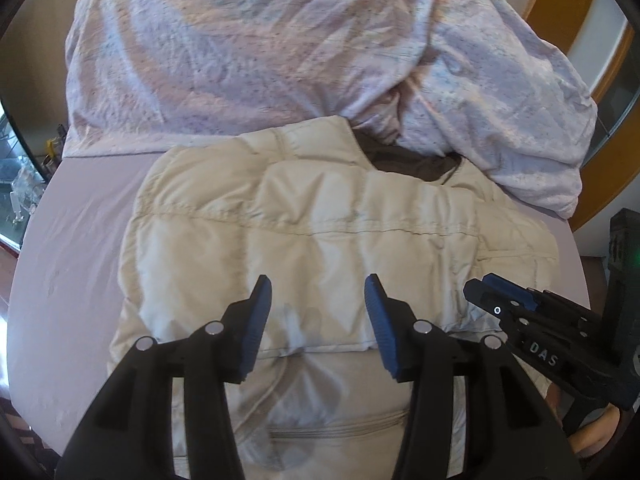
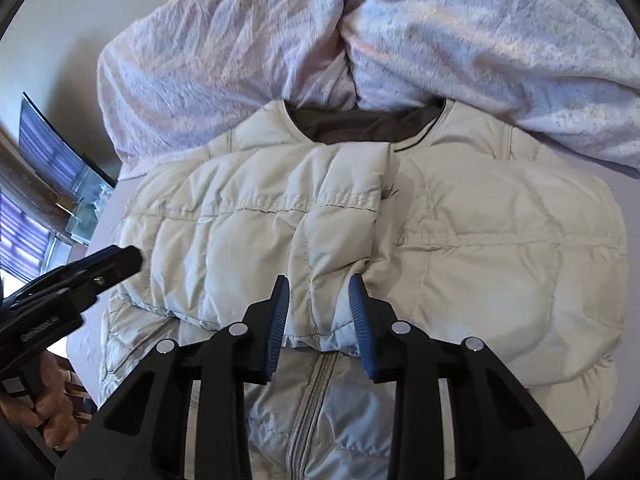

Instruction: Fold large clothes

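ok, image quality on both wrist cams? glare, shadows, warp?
Left wrist: fisheye bends the bed edges, left gripper shadows the jacket, no glare. Right wrist: same warp, window at left blown out, jacket evenly lit.

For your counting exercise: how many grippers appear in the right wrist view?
2. The right gripper fills the bottom centre, above the jacket; the left gripper enters from the left edge.

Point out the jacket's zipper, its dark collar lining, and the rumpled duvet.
zipper (image 2: 310, 396): right wrist view, on the grey teeth below the folded sleeve.
dark collar lining (image 2: 360, 128): right wrist view, mid neck opening.
duvet (image 1: 240, 48): left wrist view, on its crinkled top.
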`<state>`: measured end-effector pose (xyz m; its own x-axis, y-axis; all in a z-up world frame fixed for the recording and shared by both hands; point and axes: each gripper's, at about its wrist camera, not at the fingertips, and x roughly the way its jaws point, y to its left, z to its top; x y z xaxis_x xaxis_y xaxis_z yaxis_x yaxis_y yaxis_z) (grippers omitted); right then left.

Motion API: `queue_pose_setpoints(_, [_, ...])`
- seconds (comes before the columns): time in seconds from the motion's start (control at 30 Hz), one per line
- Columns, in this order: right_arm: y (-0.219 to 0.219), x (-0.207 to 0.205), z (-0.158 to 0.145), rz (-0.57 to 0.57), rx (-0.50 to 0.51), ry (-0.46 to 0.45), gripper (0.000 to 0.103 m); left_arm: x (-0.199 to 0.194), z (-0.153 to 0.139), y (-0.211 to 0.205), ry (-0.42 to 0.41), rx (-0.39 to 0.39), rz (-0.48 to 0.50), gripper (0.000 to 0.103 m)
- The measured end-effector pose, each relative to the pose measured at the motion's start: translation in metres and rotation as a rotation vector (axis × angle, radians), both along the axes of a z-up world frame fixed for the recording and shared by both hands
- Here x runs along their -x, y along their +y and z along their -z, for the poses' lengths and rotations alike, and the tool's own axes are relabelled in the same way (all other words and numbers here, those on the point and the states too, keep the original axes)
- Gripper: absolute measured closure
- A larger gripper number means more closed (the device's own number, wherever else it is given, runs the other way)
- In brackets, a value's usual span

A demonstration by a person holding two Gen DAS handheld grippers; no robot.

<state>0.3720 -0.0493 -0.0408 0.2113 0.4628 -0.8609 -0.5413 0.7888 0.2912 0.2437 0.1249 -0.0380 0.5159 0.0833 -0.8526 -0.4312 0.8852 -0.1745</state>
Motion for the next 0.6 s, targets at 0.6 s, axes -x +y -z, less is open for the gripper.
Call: queue_pose_setpoints(0.6, [-0.013,-0.018,0.055,0.129,0.09,0.154,0.071,0.014,0.006,0.011,0.024,-0.024,-0.001,0.049])
